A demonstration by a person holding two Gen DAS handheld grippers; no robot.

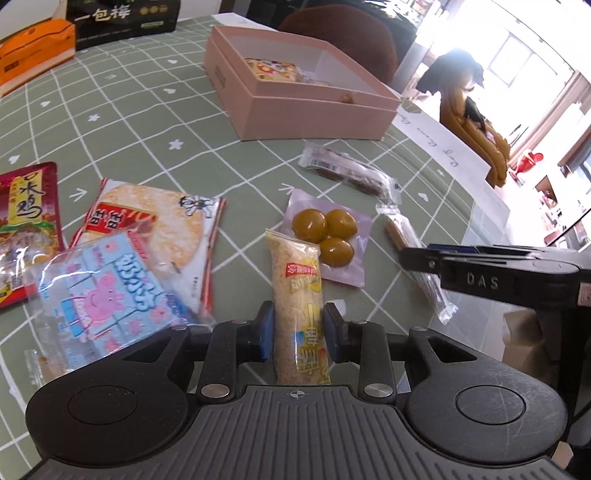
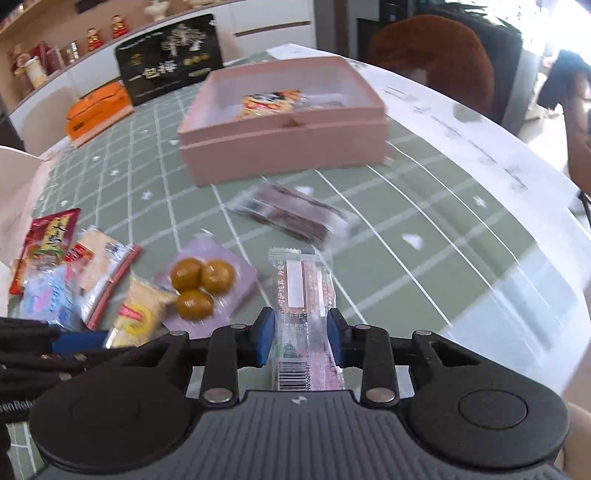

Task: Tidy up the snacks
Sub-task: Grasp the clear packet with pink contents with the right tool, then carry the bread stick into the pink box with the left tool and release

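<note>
My left gripper [image 1: 298,332] has its blue pads on both sides of a yellow crispy snack bar [image 1: 299,291] and is shut on it. My right gripper [image 2: 300,336] is shut on a long clear-wrapped pink snack stick [image 2: 304,295]. The pink box [image 1: 295,107] stands open at the back with a colourful snack pack [image 1: 271,68] inside; it also shows in the right wrist view [image 2: 284,147]. On the green checked tablecloth lie a pouch of three brown balls [image 1: 325,232], a dark bar [image 1: 347,171], a rice cracker pack [image 1: 159,221] and a Peppa Pig pack [image 1: 103,291].
A red chicken snack pack [image 1: 27,221] lies at the far left. An orange box [image 1: 33,55] and a black box [image 1: 122,20] stand at the back. The table edge runs along the right, with a brown chair [image 2: 436,55] behind the pink box.
</note>
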